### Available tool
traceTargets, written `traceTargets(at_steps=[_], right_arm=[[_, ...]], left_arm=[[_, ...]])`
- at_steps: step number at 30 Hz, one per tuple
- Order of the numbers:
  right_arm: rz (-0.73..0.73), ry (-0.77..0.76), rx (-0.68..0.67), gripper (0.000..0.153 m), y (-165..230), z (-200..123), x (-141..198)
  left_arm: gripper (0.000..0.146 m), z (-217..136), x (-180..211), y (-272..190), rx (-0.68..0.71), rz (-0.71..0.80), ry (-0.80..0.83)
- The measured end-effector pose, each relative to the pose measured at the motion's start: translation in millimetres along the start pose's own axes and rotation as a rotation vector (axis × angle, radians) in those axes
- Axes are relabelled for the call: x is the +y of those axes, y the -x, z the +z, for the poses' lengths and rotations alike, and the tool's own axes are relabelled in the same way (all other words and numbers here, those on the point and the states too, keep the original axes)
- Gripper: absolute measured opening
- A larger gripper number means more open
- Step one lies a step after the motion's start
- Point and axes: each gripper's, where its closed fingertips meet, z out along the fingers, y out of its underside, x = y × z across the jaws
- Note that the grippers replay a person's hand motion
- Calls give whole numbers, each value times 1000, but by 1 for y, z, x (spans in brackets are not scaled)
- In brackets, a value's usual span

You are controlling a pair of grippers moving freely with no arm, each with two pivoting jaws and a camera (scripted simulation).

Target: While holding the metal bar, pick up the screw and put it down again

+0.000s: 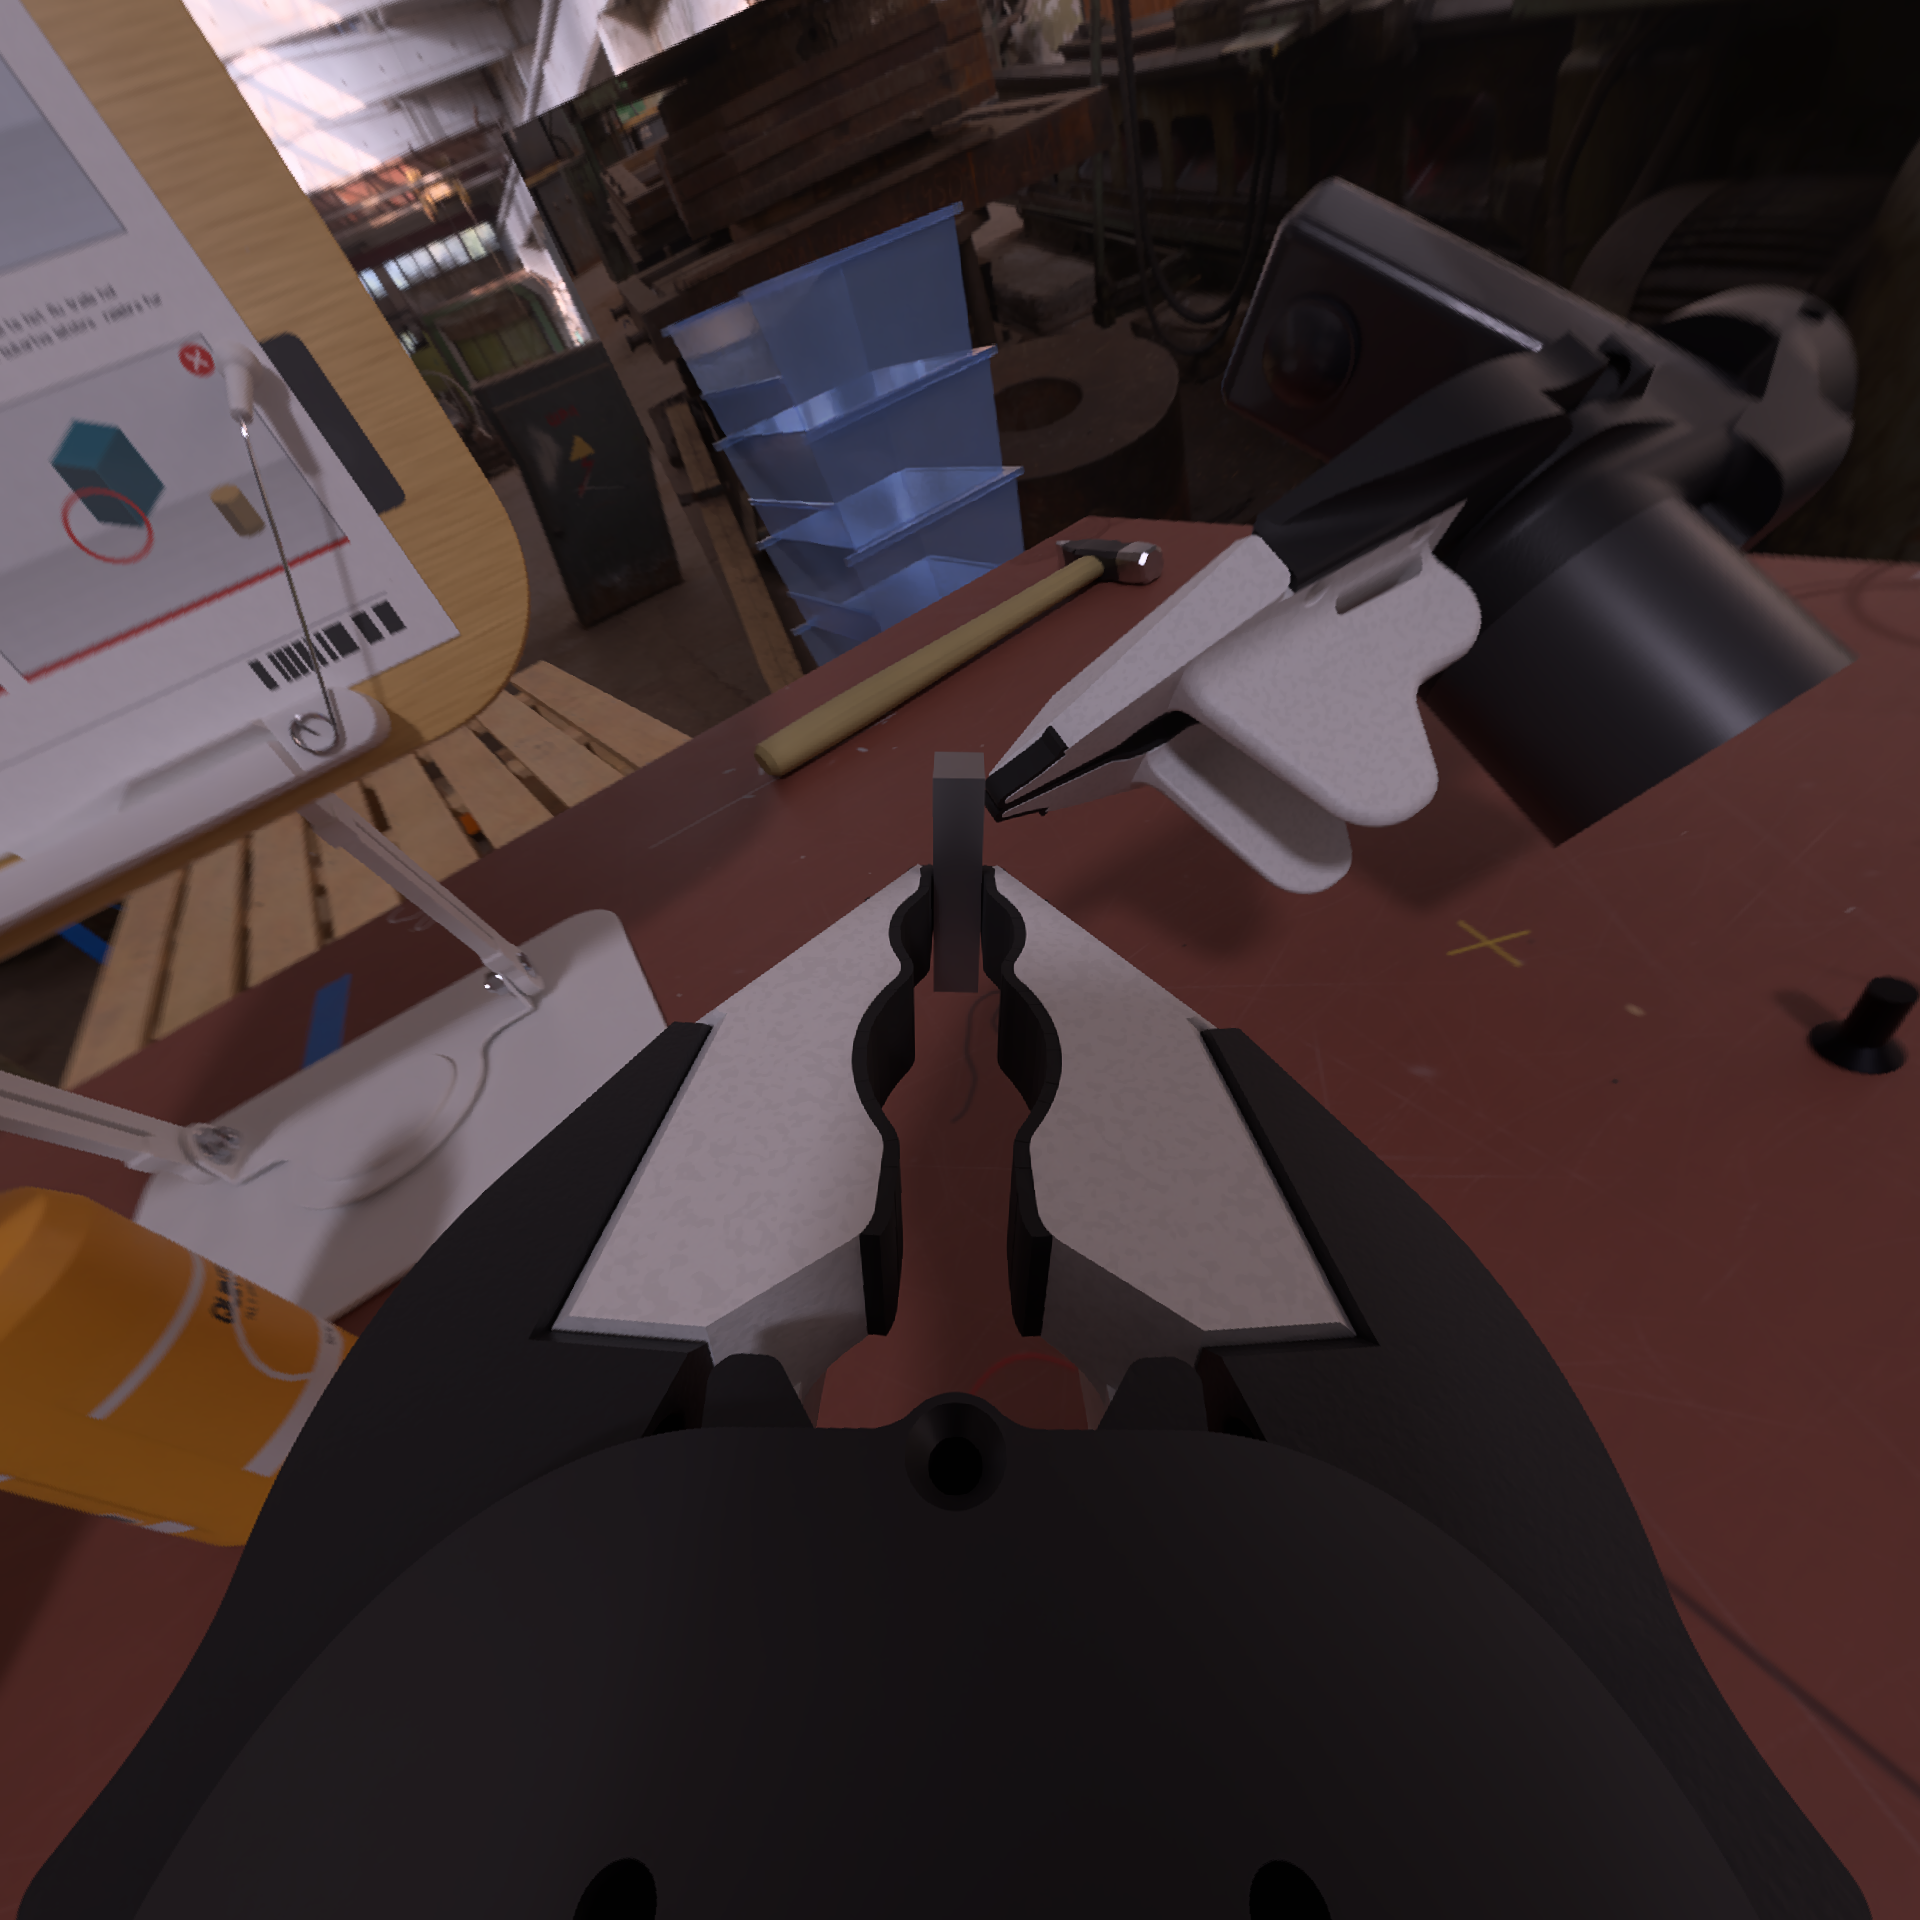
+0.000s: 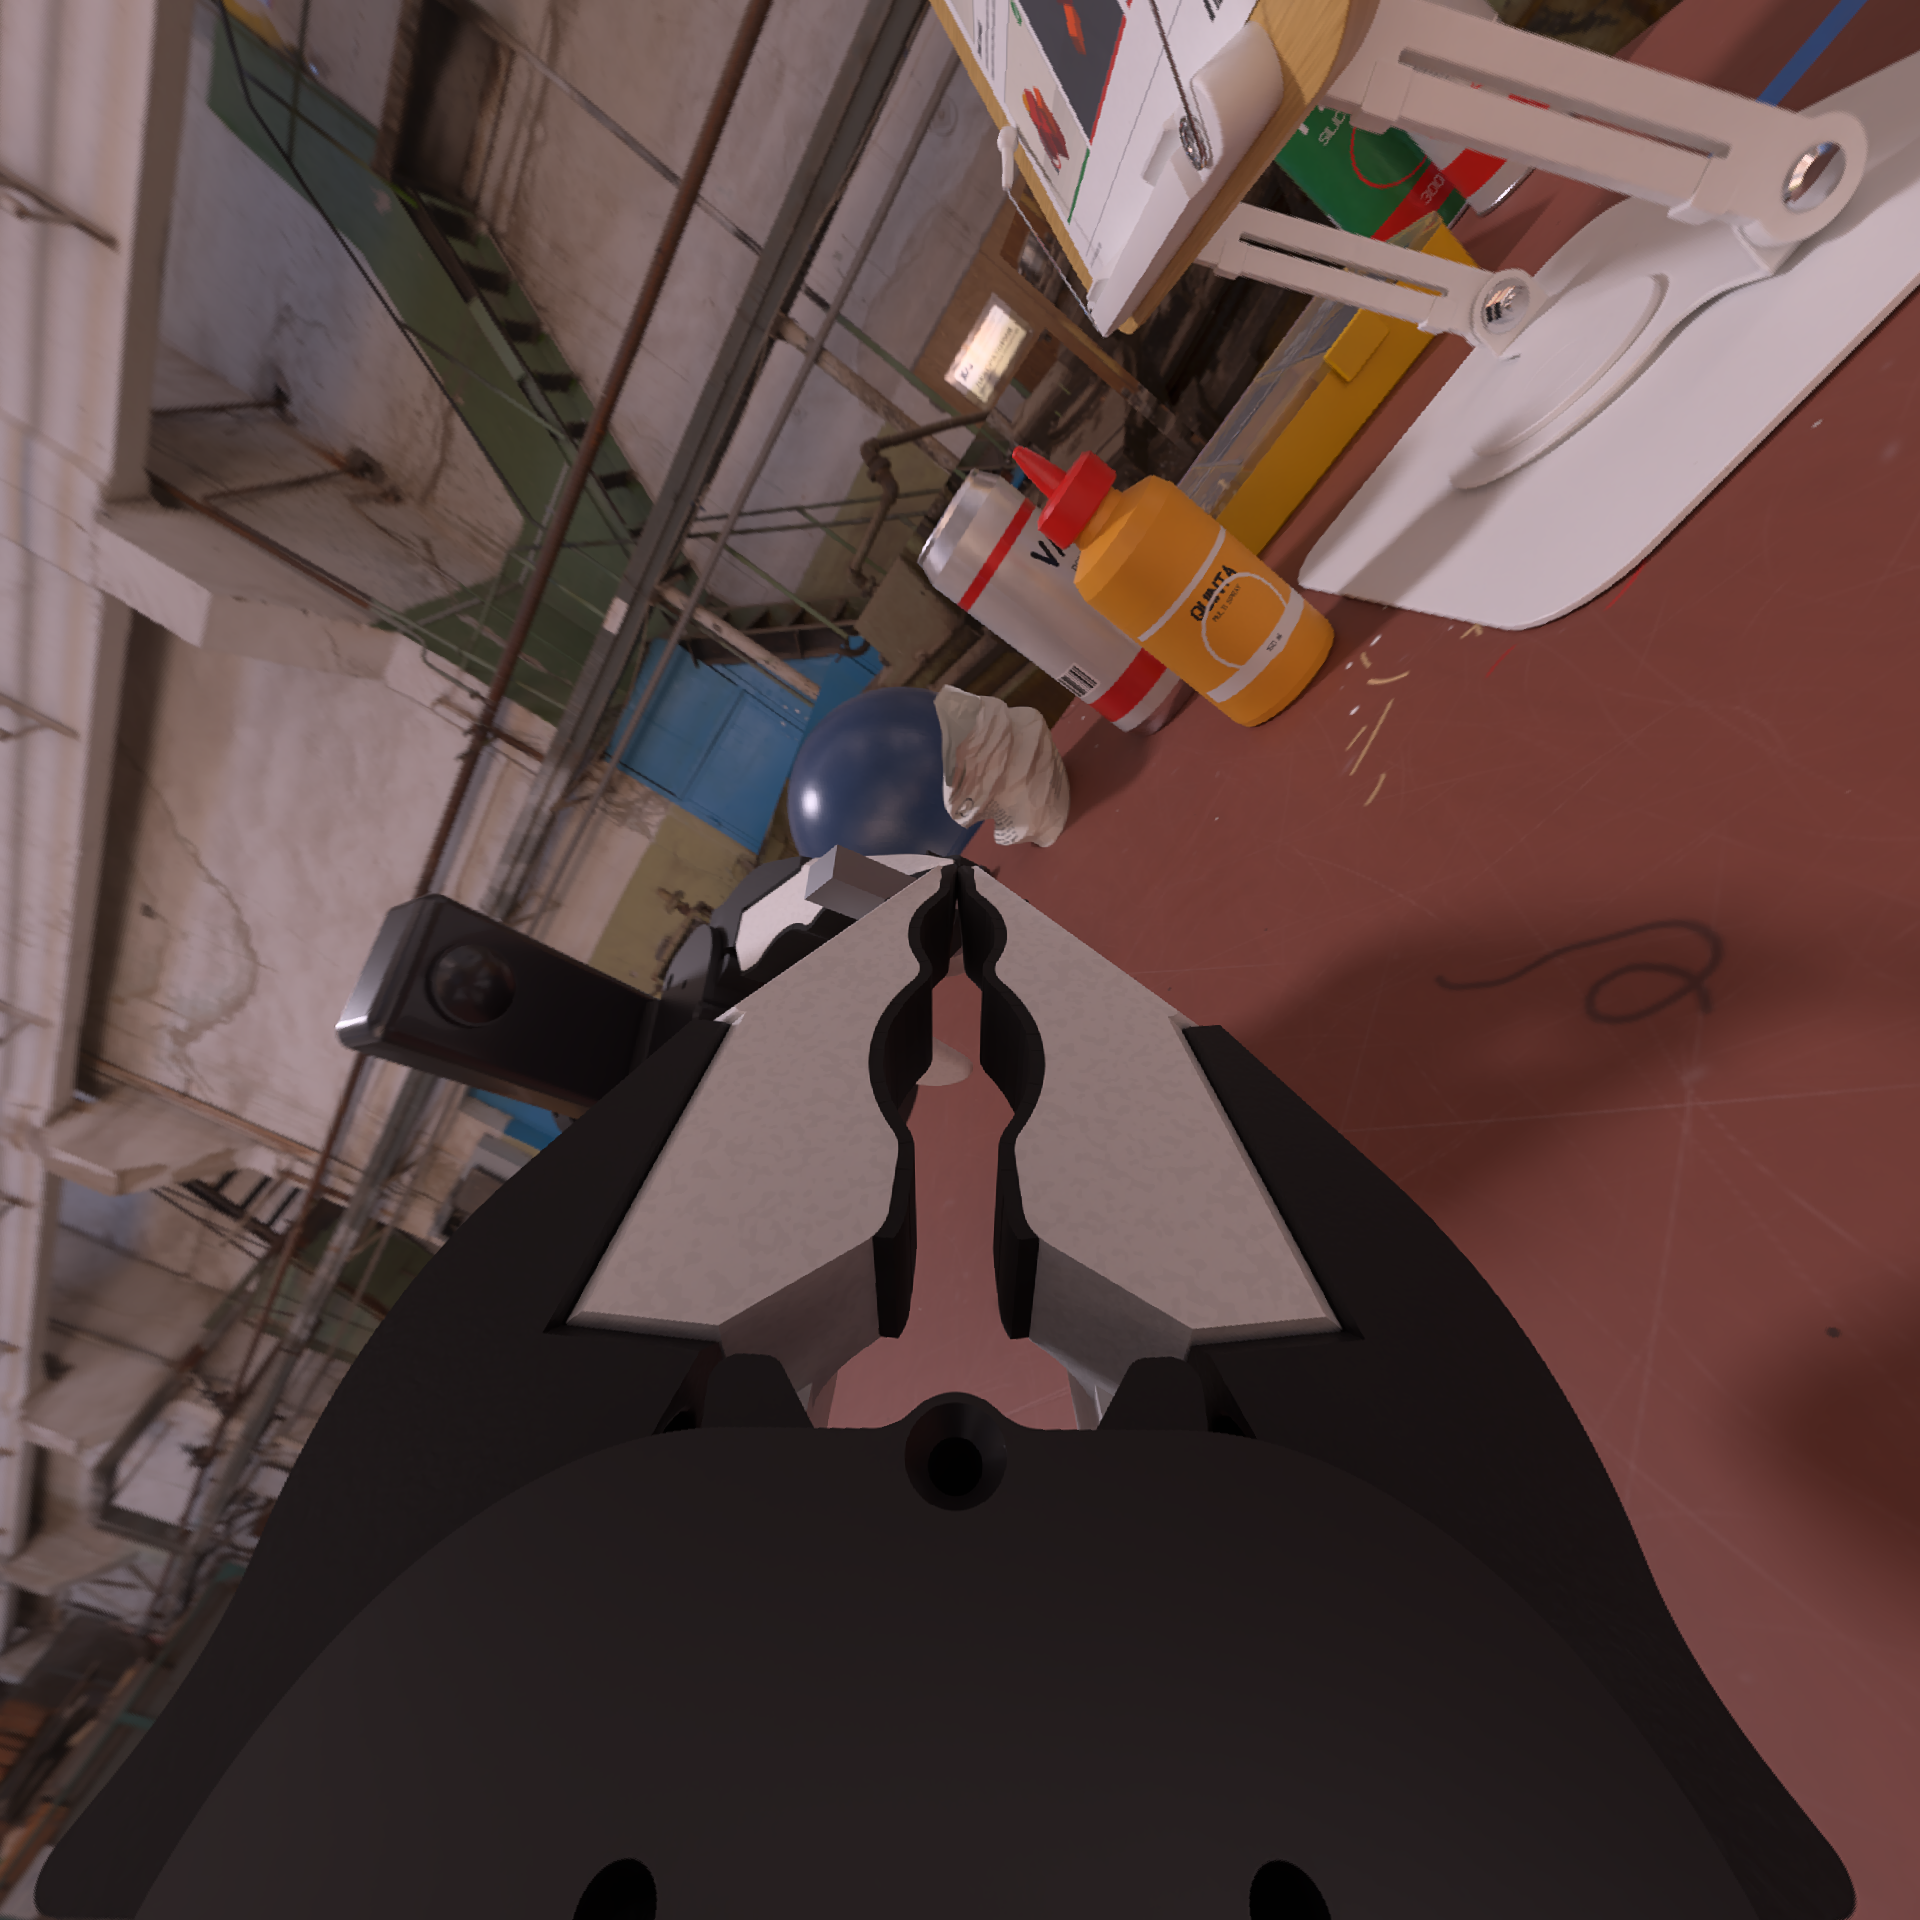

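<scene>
My left gripper (image 1: 958, 883) is shut on a grey metal bar (image 1: 958, 831) and holds it upright above the red-brown table (image 1: 1403, 1195). My right gripper (image 1: 1003, 805) comes in from the upper right, shut, its tips right beside the bar's upper right edge. In the right wrist view the right gripper (image 2: 956, 878) is shut with nothing visible between its tips, and the bar's end (image 2: 847, 883) shows just left of them. A black screw (image 1: 1870, 1029) stands on the table far to the right, apart from both grippers.
A hammer (image 1: 935, 655) lies behind the bar. Stacked blue bins (image 1: 873, 436) stand past the table edge. A clipboard stand with a white base (image 1: 436, 1091) is at the left. An orange bottle (image 2: 1195, 613), a can (image 2: 1008, 582), a blue ball (image 2: 873, 779) and a crumpled cloth (image 2: 1003, 769) are near it.
</scene>
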Motion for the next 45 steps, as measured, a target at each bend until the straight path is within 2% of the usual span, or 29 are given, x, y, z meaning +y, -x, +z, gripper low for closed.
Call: traceTargets(at_steps=[5, 10, 14, 20, 22, 23, 24, 25, 27, 30, 34, 40, 45], right_arm=[[-70, 8, -20, 0, 7, -2, 0], [-108, 57, -18, 0, 7, -4, 3], [-167, 114, -34, 0, 13, -6, 4], [-94, 164, -88, 0, 12, -12, 4], [-74, 141, -104, 2, 13, -12, 1], [-74, 144, -107, 6, 14, -11, 2], [-88, 164, -101, 9, 14, -10, 5], [-116, 174, -75, 13, 11, -9, 5], [-193, 133, 10, 17, 3, -14, -8], [-272, 61, 76, 17, -4, -27, -32], [-492, -21, 189, 18, -6, -52, -65], [-574, -98, 182, 18, 16, -71, -95], [-684, -17, 126, 19, 36, -71, -78]], left_arm=[[8, -3, -5, -2, -25, 111, -23], [8, -4, -5, -4, 33, 66, -55], [8, -7, -9, -7, 51, 127, -83], [8, -10, -10, -17, 124, 168, -106], [8, -9, -8, -32, 213, 174, -101], [8, -6, -6, -35, 216, 183, -82], [8, -2, -2, -32, 158, 200, -51], [8, 1, 0, -30, 105, 220, -23], [8, 3, 3, -29, 88, 222, -4], [8, 4, 10, -17, 74, 158, 18], [8, 5, 17, -1, 65, 32, 36], [8, 4, 19, 5, 64, -31, 34], [8, 4, 19, 7, 68, -52, 30]])
